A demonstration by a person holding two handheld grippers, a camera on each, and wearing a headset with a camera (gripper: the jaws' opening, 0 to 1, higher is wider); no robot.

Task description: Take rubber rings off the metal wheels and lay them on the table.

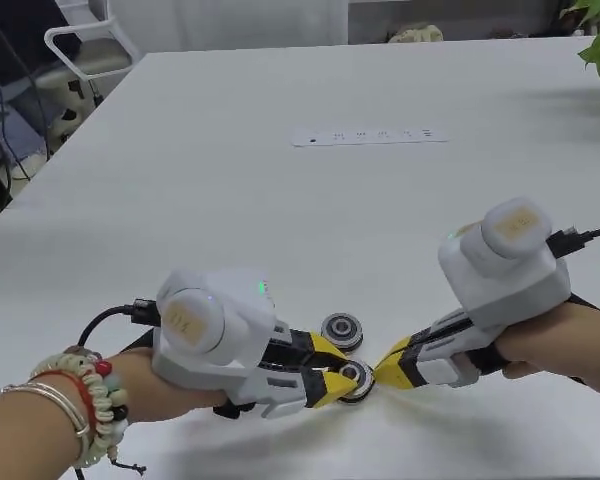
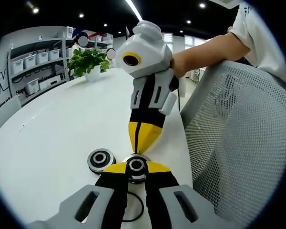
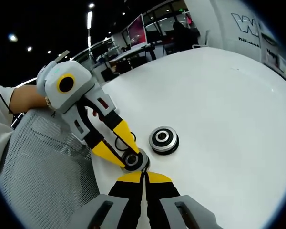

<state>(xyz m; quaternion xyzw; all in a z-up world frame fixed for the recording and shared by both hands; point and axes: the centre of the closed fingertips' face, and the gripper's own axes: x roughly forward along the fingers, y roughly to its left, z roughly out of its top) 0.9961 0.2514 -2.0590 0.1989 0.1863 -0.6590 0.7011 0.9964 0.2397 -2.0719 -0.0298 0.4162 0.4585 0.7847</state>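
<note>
1. Silver metal wheel with a black rubber tyre (image 2: pixel 137 165) sits near the front edge of the white table (image 1: pixel 280 200), clamped between the yellow jaw tips of the left gripper (image 1: pixel 336 372). The jaws are closed down to the wheel's width, one tip on each side of it.
2. Just beside it, farther from the person, a second metal wheel with its rubber on (image 1: pixel 341 329) lies flat on the table, touched by neither gripper.
3. In the left gripper view a thin black rubber ring (image 2: pixel 143 208) lies loose on the table beneath the left gripper's jaws.
4. The left hand (image 1: pixel 150 395), with beaded bracelets (image 1: pixel 85 400) on its wrist, holds the left gripper low, pointing to the right.
5. The right hand (image 1: pixel 560 345) holds the right gripper (image 1: pixel 385 370) pointing left, nose to nose with the other. Its jaws are pressed together to a point that meets the clamped wheel's edge; whether they pinch any rubber, I cannot tell.
6. A flat white power strip (image 1: pixel 368 136) lies well apart, mid-table. A grey mesh chair back (image 2: pixel 233 133) stands at the table's near edge, and a green potted plant (image 2: pixel 88 59) sits at the far end.
</note>
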